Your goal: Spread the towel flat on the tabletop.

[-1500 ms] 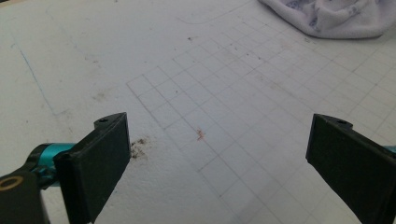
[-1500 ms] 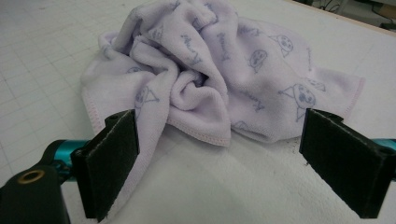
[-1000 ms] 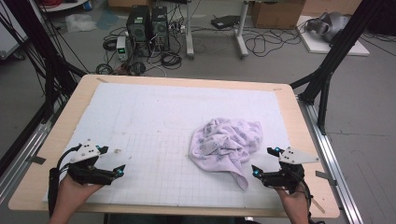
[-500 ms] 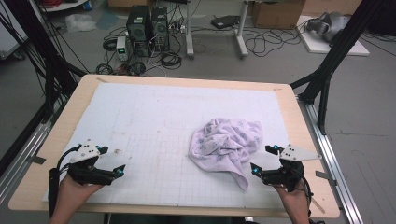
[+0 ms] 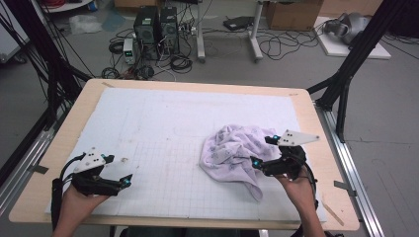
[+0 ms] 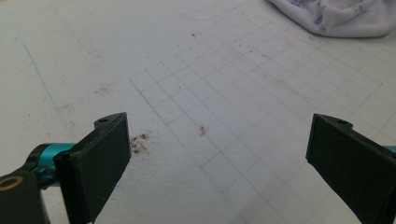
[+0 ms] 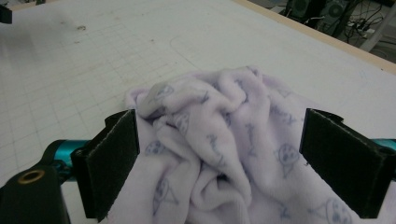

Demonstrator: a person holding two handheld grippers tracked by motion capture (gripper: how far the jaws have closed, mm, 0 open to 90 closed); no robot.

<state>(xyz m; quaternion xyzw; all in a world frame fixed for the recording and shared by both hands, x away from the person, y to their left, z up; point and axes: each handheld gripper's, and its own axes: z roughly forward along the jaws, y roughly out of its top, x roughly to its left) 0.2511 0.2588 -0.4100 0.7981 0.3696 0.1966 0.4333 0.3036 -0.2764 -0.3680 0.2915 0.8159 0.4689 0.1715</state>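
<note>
Now reaching for the crumpled cloth (image 7: 219, 140) with right gripper (image 7: 219, 154) spread wide around it, left gripper (image 6: 219, 154) idle and open; next, probably closing on a fold.

You're getting even, bright overhead light on the white mat (image 5: 163, 123), no glare, only soft shadows under the crumpled cloth (image 5: 232, 153). High view is looking soft and low-res. In the right gripper view, the near cloth folds are staying sharp while the far table edge is blurring.
</note>
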